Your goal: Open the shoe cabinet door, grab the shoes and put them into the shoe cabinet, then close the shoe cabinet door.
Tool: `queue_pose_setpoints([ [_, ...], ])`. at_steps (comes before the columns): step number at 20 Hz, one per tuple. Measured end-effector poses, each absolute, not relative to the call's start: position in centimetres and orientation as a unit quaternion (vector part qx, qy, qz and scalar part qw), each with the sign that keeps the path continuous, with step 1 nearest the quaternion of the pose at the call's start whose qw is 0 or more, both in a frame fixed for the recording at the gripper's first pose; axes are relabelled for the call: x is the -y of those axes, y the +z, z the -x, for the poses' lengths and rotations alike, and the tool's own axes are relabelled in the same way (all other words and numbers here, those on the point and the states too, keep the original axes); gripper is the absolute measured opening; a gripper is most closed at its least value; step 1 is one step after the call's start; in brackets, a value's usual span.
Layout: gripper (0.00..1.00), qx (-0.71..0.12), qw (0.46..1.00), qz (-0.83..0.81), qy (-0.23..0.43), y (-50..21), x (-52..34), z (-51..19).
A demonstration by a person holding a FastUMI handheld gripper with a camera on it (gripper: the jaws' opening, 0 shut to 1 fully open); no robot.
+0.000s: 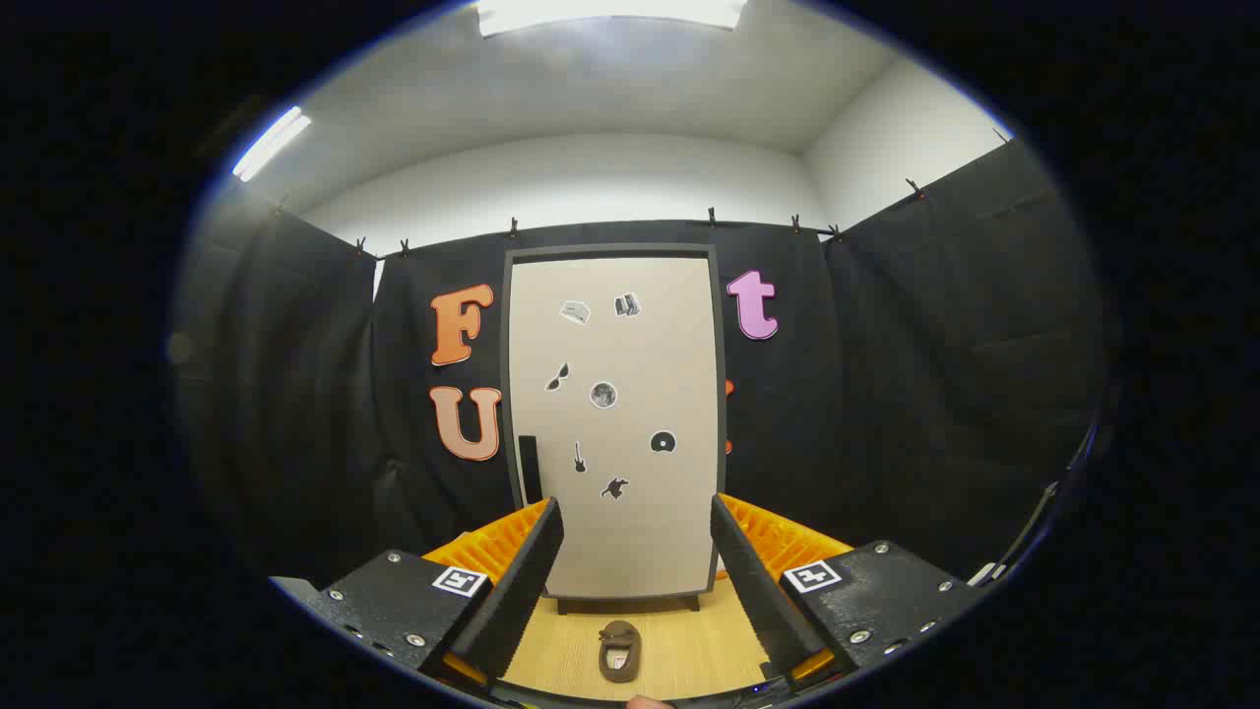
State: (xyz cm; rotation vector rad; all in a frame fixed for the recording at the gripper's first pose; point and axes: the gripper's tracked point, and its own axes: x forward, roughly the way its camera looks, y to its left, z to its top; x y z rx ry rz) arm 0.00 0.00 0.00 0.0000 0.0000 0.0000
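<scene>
Shoe (620, 652) lengthwise toward cabinet (615, 423), between open claw (635, 581) fingers.

Black cloth (886, 394) hangs clipped along a rail, forming the booth's walls ahead of the claw and to both sides. Above it rise pale walls (591, 187) and a white ceiling with two bright strip lights (271, 143). A light wooden floor (689, 650) lies below.
</scene>
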Motion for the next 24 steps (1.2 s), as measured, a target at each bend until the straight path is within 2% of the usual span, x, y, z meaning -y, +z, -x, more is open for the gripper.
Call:
queue_pose_setpoints([
  [14, 0.94, -0.007, 1.000, 0.000, -0.008, -0.7, -1.3, -2.8],
  [24, 0.94, -0.018, 1.000, -0.005, 0.001, -2.3, -6.7, -7.5],
])
